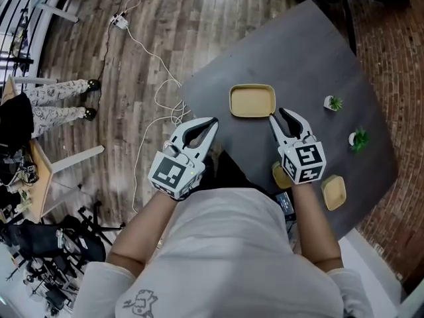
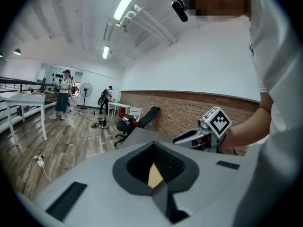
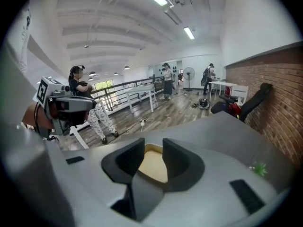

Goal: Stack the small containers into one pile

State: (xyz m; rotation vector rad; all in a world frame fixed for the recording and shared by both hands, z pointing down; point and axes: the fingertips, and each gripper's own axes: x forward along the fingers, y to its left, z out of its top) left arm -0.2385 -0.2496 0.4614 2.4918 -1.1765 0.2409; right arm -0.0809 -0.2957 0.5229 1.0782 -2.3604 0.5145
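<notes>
- White-shirted torso [image 1: 225,257] is seen at the lower frame, with both forearms stretched up-frame toward the grey table [image 1: 311,52].
- Task state, as judged: not begun, as no pile is formed.
- Large tan container [image 1: 252,101] is set at upper centre.
- Small tan container [image 1: 333,192] is placed at lower right, and a third container [image 1: 279,175] is half hidden under the right gripper. All three are kept apart.
- Left gripper [image 1: 204,126] is held at the table's left edge. Its jaws are parted and nothing is gripped.
- Right gripper [image 1: 281,116] is held just below the large tan container and tilted down toward it. Its jaws are parted and nothing is gripped.
- Small plants [image 1: 334,103] are noted at right.
</notes>
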